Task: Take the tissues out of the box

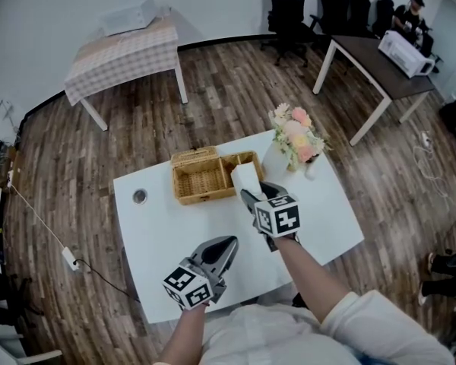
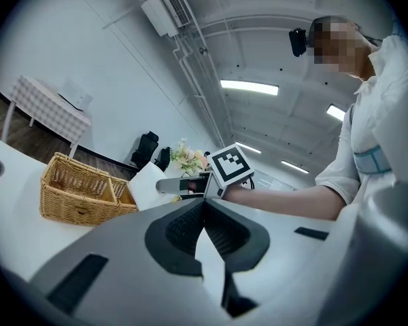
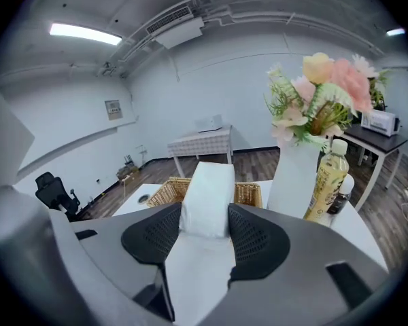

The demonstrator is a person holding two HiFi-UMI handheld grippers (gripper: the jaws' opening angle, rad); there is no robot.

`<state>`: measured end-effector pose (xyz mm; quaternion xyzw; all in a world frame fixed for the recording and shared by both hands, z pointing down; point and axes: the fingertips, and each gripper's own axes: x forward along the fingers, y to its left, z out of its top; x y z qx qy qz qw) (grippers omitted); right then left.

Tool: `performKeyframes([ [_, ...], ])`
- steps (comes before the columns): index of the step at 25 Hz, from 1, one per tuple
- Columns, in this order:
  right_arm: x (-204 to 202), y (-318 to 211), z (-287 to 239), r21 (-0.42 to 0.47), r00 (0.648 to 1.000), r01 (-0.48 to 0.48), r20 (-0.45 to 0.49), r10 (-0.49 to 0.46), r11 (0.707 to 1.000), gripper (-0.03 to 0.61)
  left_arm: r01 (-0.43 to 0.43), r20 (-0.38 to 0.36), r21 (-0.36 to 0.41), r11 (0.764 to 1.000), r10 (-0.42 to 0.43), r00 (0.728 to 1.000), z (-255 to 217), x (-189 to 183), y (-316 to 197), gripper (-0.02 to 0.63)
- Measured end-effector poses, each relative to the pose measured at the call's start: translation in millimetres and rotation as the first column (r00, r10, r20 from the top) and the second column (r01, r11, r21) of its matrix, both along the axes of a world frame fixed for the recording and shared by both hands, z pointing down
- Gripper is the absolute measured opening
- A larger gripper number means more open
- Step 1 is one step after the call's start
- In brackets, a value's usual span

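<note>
The right gripper (image 3: 205,214) has its ribbed black pads pinched on a white, soft-sided rectangular tissue pack (image 3: 207,197); the pack's smooth wrapper stands upright between the jaws and rises above them. The pack sits over the smaller right-hand compartment of the tan woven wicker basket (image 1: 201,176); whether its lower end is clear of the rim cannot be told. The basket is rectangular, of open coarse weave, with a divider making two compartments; it stands on the flat, smooth white table (image 1: 156,238). The left gripper (image 2: 204,201) has its jaws pressed together at the tips with nothing between them; it lies low over the table's near part, well apart from the basket. Beside the basket stands a white vase of pink and cream flowers (image 1: 295,137); a clear plastic bottle of yellow drink (image 3: 328,175) is just beside the vase.
</note>
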<state>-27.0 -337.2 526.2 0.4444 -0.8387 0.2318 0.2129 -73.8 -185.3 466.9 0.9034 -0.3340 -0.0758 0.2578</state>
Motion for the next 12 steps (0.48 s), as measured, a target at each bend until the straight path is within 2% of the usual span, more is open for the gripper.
performKeyframes([
  [9,36,47,12,-0.086,0.990,0.002,0.137,0.009,0.996,0.235,-0.013,0.021,-0.004,1.000,0.013,1.000,3,35,17,0.002],
  [12,45,61,20,-0.116,0.988,0.009,0.152,0.008,0.993,0.235,-0.023,0.024,-0.004,1.000,0.023,0.999,4,48,22,0.002],
])
